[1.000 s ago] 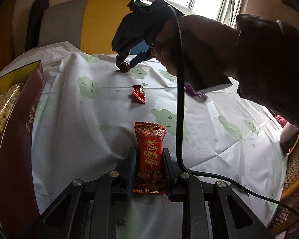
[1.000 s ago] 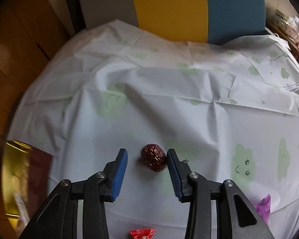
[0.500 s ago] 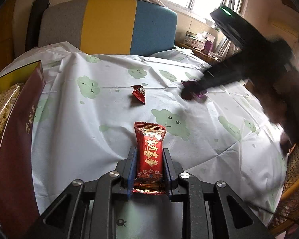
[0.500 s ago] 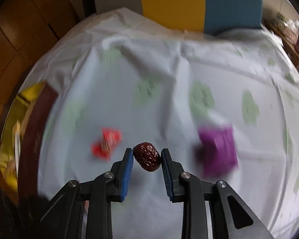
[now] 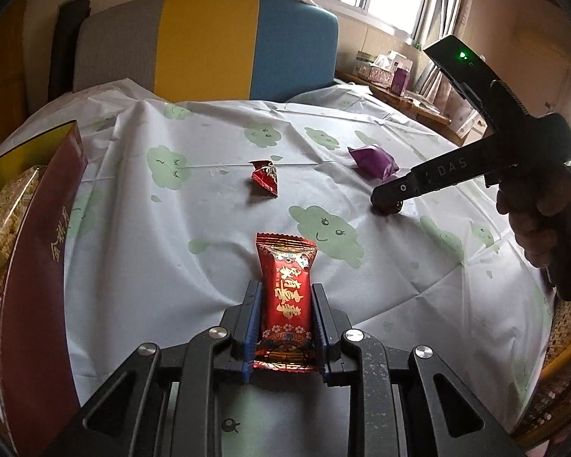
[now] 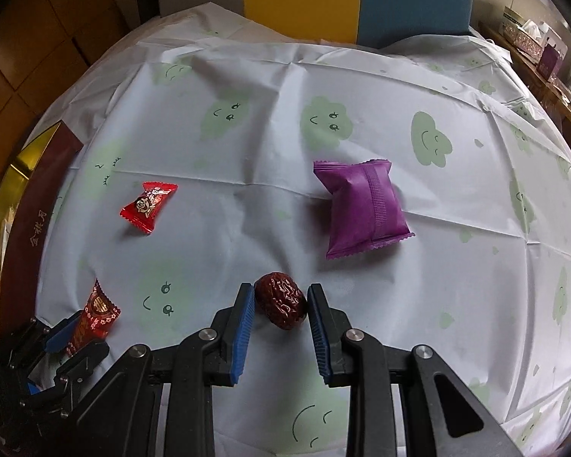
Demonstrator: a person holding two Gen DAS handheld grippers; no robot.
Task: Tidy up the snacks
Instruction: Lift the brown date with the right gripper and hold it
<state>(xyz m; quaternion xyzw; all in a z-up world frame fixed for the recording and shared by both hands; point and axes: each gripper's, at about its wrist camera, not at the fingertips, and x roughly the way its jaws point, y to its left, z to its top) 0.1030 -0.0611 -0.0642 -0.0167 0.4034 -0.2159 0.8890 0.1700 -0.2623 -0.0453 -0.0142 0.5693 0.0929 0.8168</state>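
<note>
Since a second before, the right claw (image 6: 280, 306) had carried the dried red date (image 6: 281, 300) across the counter (image 6: 247, 228), away from the far side near the striped chair back to a spot just short of the purple packet (image 6: 363, 207). Its blue pads were narrow and closed on the date, one pad against each side. Seen from the left wrist, its tip sat low over the white cloud-print cloth, close to the surface; whether the date touched the cloth could not be told.

The left claw (image 5: 285, 318) had barely shifted in that time. Its pads stood narrow against the long red snack bar (image 5: 285, 293), which stuck forward out of the grip above the cloth.

Beyond the two claws, a small red wrapped candy (image 6: 148, 205) lay loose on the cloth, well apart from the purple packet. At the left edge stood the maroon and gold gift box (image 5: 38, 236), with pale snacks showing inside.

Both claws were loaded, so the sorting looked mid-way: each held item probably still needed a place, likely in the box, and two pieces remained on the counter.
</note>
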